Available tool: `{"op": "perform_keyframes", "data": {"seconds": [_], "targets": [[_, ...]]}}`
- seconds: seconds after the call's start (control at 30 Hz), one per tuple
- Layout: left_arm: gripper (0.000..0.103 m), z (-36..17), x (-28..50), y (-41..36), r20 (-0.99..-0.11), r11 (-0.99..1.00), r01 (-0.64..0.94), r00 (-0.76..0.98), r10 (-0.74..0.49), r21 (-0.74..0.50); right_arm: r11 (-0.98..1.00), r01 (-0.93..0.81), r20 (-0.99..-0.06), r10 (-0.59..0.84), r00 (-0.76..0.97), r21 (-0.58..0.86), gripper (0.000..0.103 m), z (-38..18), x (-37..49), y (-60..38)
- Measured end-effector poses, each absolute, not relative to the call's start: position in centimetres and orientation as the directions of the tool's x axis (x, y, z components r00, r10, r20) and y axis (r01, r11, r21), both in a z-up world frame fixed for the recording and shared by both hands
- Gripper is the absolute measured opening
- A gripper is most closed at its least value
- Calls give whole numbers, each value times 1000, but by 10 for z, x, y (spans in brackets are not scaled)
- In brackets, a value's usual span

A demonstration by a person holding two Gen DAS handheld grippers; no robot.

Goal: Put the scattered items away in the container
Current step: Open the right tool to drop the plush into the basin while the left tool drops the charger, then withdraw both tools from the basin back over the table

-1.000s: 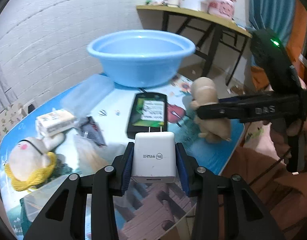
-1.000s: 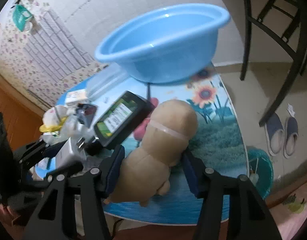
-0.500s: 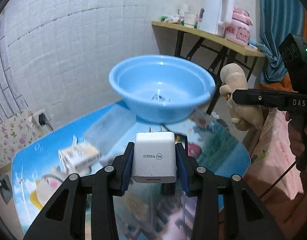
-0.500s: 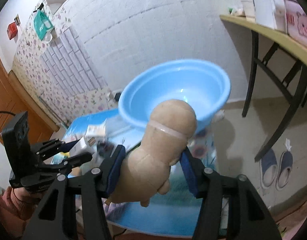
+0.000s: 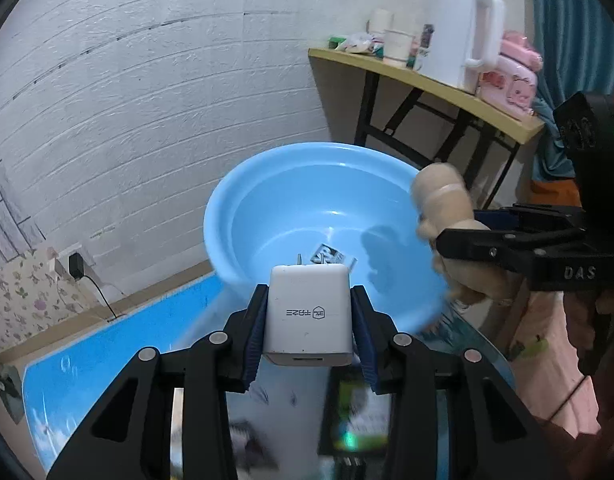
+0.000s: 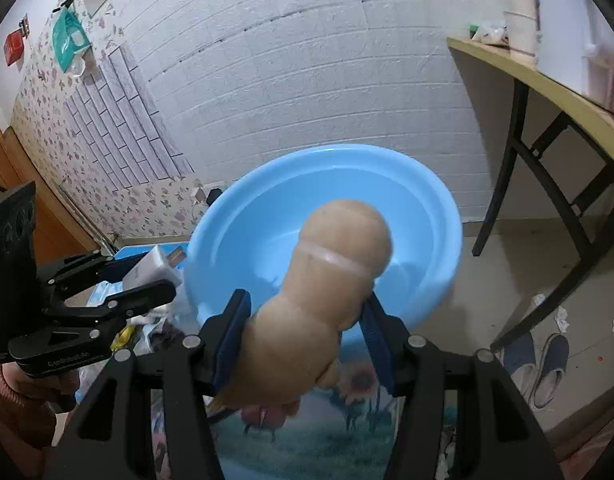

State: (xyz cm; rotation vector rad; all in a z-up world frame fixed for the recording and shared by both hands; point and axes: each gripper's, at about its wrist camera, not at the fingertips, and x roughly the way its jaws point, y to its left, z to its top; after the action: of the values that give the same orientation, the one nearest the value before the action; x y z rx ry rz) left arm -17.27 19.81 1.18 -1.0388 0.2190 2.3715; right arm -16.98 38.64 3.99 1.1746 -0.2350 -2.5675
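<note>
Left gripper [image 5: 309, 326] clamped a white plastic charger [image 5: 309, 316], right gripper [image 6: 303, 344] a tan plush toy [image 6: 323, 292]; releasing squarely above the round blue plastic basin [image 5: 267, 200], seemingly near-empty, looked wisest.

"DAS" in raised letters on right gripper [image 5: 447, 240] body; charger [image 5: 309, 314] print upside down, unreadable. Left gripper [image 6: 147, 276] lettering blurred.

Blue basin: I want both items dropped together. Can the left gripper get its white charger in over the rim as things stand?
Probably yes. The left gripper holds the white charger at the blue basin, whose near rim looks unobstructed; the plush toy sits off to the right.
</note>
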Motion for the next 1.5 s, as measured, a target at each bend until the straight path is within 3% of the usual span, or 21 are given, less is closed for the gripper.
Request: {"op": "perform_keyframes", "data": {"seconds": [0.17,0.5,0.8,1.5], "targets": [[39,1,-205,213,-736,-849,-523,-549,396,-67,-956,210,-723,-293,-625,206,50,36,-198,380],[39,-30,-235,242,-792,-833,-553,-495,357,-30,-955,216,-771,-292,-566,204,49,8,-234,379],[39,-31,-236,246,-789,-833,-554,-506,349,-13,-966,211,-789,-243,-564,147,49,2,-240,370],[40,-8,-190,220,-753,-845,-535,-550,362,-16,-967,183,-765,-251,-593,175,49,19,-201,371]]}}
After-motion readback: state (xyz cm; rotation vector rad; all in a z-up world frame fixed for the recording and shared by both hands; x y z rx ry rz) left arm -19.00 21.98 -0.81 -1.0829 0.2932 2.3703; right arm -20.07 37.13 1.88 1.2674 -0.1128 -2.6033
